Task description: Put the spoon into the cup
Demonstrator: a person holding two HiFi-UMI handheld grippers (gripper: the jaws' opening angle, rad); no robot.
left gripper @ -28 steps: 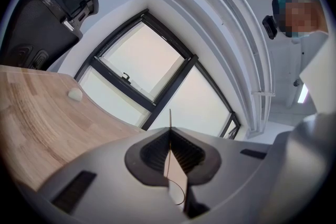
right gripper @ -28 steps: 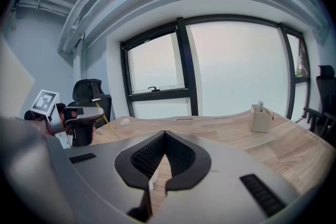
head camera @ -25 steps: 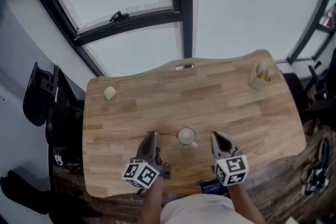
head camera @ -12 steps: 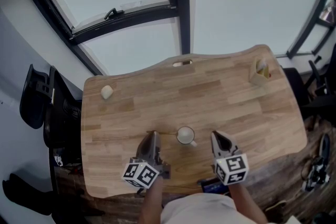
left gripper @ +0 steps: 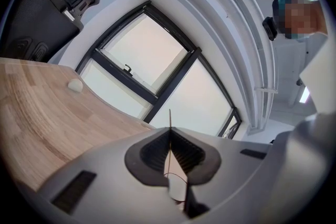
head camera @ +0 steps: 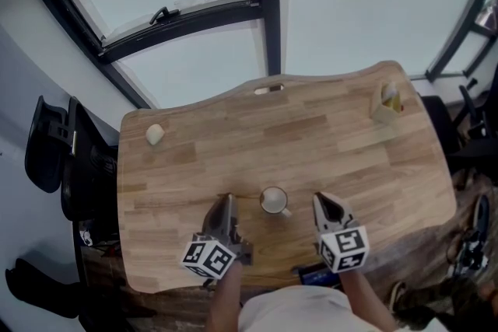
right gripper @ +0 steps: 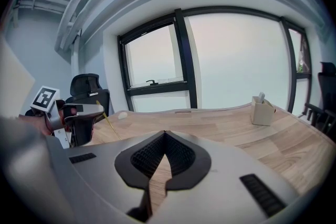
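Change: nothing on the table has moved; my head view has drifted slightly and both grippers hold their spots.
Left gripper [head camera: 226, 204]: jaws pinched together on the spoon [left gripper: 169, 122]; its thin handle pokes past the tips toward 12 o'clock in the left gripper view.
Right gripper [head camera: 322, 206]: jaws closed tip to tip with nothing between them, by the table's [head camera: 366, 167] 6 o'clock edge.
Cup [head camera: 273, 200]: upright between the grippers, handle toward 4 o'clock.
Spoon and cup: the spoon points at the cup's 9 o'clock side; I cannot tell whether they touch.
Far corners: pale lump [head camera: 154, 134] at 10 o'clock, beige box [head camera: 387, 106] at 2 o'clock.
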